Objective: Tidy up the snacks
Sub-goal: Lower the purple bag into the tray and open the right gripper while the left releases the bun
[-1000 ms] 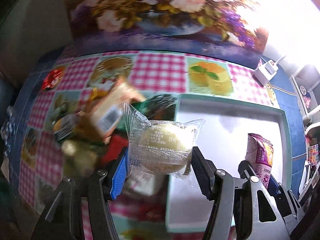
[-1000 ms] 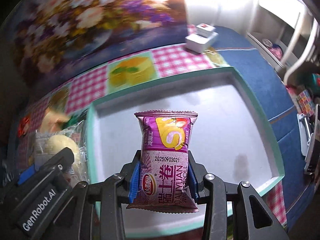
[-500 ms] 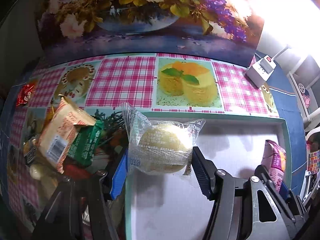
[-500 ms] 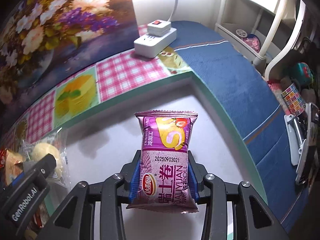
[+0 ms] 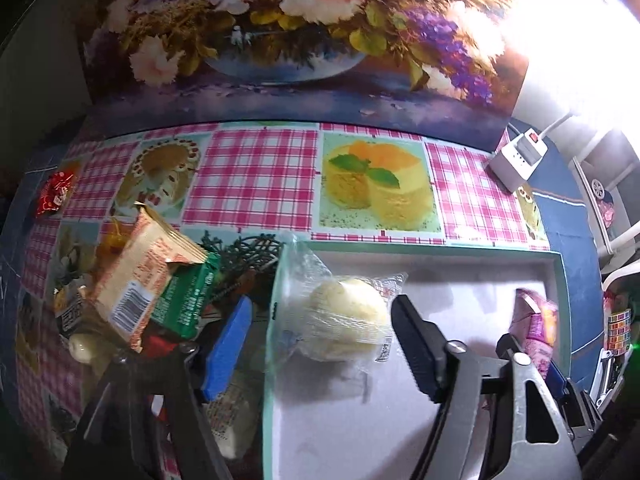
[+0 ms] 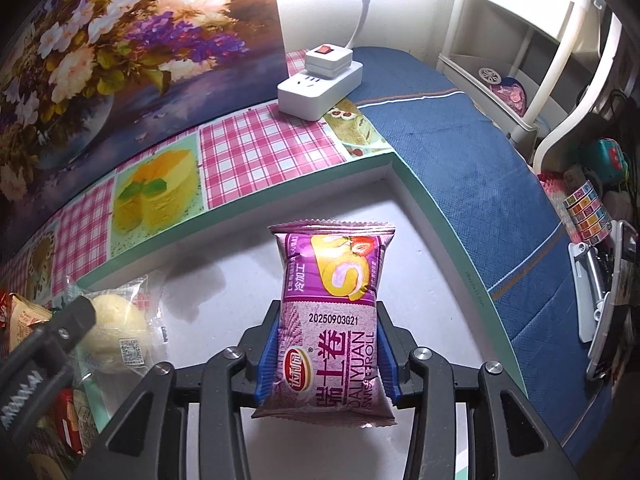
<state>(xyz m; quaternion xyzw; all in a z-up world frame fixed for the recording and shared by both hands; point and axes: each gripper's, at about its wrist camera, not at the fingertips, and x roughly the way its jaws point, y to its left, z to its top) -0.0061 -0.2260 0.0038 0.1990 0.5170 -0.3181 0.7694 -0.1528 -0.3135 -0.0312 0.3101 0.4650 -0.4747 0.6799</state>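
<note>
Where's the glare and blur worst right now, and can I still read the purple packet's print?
Left wrist view: lamp glare washes out the upper right corner; purple packet is motion-blurred. Right wrist view: the packet's print is sharp and readable; glare sits top centre behind the power strip.

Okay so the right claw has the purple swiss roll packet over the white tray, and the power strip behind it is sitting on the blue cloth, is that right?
Not quite. The power strip sits on the pink checked tablecloth, at its edge beside the blue cloth, as the right wrist view shows. The rest holds: the purple swiss roll packet is between the fingers of the right claw, whose jaws are opening, over the white tray.
</note>
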